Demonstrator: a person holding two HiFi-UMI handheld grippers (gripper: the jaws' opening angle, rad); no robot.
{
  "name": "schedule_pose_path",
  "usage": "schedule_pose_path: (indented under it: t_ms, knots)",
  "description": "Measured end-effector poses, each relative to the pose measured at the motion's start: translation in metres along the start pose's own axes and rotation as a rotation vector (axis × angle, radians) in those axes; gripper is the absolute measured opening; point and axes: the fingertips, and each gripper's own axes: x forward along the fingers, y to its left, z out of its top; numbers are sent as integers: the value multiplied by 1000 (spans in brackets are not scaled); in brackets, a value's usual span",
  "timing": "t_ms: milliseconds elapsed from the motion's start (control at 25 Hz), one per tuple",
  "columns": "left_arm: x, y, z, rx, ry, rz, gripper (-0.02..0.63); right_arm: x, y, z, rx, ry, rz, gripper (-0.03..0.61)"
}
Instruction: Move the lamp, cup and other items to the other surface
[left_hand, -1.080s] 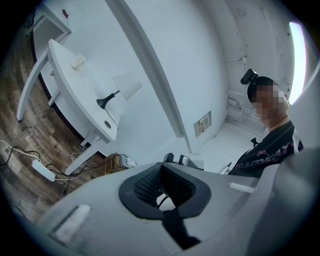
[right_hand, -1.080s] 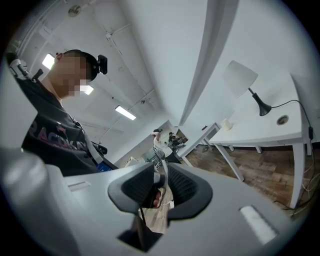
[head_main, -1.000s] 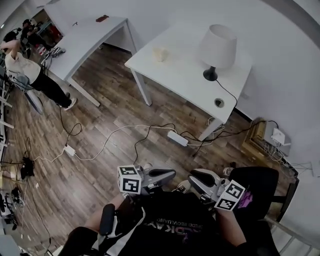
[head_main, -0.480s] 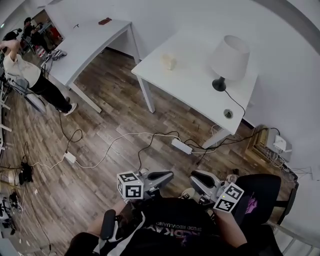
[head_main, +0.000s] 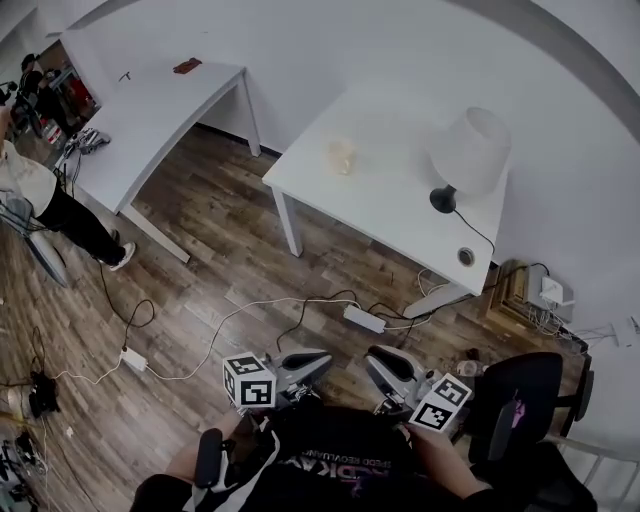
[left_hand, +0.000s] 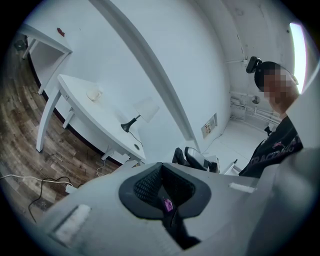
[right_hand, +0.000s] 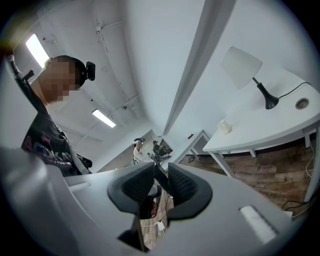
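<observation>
Both grippers held low, lamp and cup untouched on the near table

From the head view, the person stands on the wood floor (head_main: 200, 260) with the two grippers held side by side at the bottom middle of the frame, just in front of their dark shirt. The left gripper (head_main: 318, 360) has its pads pressed together at the tips, with nothing caught between them. The right gripper (head_main: 378, 358) has its jaws a narrow slot apart, and its own view shows only floor through that gap, so it grips nothing.

The lamp (head_main: 468, 155) stands upright at the upper right of the frame, near the right end of the near white table (head_main: 380, 210). It has a white shade over a black base. Its cord runs down past a round cable hole (head_main: 466, 257) at the table's lower right corner. The cup (head_main: 342, 155), pale and small, sits on the same table to the left of the lamp and well apart from it.

A second white table (head_main: 150, 100) reaches into the upper left of the frame and carries a small dark item (head_main: 186, 67) near its far edge. A white power strip (head_main: 364, 319) with trailing cables lies on the floor between the grippers and the near table. A black chair (head_main: 520, 400) stands at the lower right, and a bystander (head_main: 40, 190) is at the left edge
</observation>
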Motion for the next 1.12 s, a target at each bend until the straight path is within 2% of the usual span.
schedule_pose_path:
  t_ms: [400, 720, 960, 1120]
  knots:
    - [-43, 33, 30, -11, 18, -14, -8, 58, 1, -9, 30, -25, -53, 87]
    - [-66, 57, 48, -41, -54, 12, -8, 88, -1, -12, 34, 26, -49, 87]
    - [-79, 72, 53, -80, -105, 72, -8, 118, -7, -9, 33, 95, 18, 87]
    - [-85, 80, 77, -81, -170, 132, -8, 141, -13, 3, 21, 142, 77, 87]
